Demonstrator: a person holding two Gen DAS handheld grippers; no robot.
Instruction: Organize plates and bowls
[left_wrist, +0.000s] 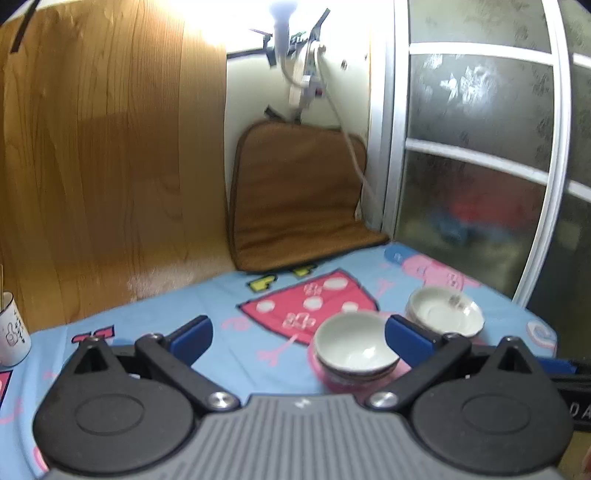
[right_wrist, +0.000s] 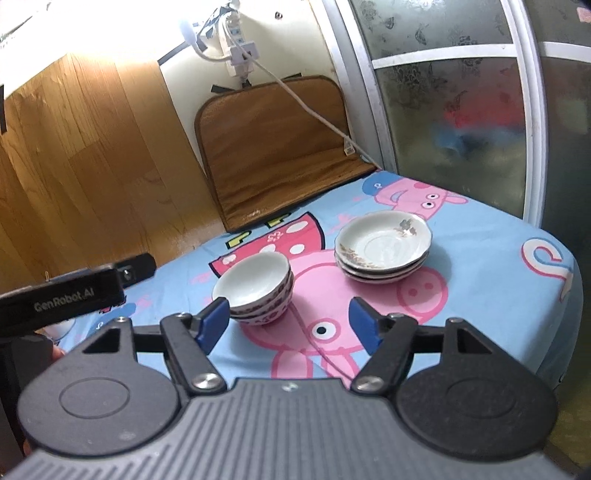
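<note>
A stack of white bowls (right_wrist: 256, 286) with dark patterned sides stands on the blue cartoon tablecloth (right_wrist: 491, 280). To its right and farther back sits a stack of shallow white plates (right_wrist: 384, 247) with floral marks. My right gripper (right_wrist: 290, 323) is open, nothing between its blue pads; its left pad is just in front of the bowl stack. In the left wrist view the bowls (left_wrist: 354, 345) lie just left of the right pad, the plates (left_wrist: 445, 310) beyond. My left gripper (left_wrist: 299, 338) is open and holds nothing.
A brown cushion (right_wrist: 273, 147) leans against the back wall under a power strip and cable (right_wrist: 240, 48). A wooden panel (left_wrist: 110, 166) bounds the left, a frosted sliding door (right_wrist: 461, 110) the right. A white mug (left_wrist: 11, 332) stands at the far left. The left gripper's body (right_wrist: 74, 295) shows in the right wrist view.
</note>
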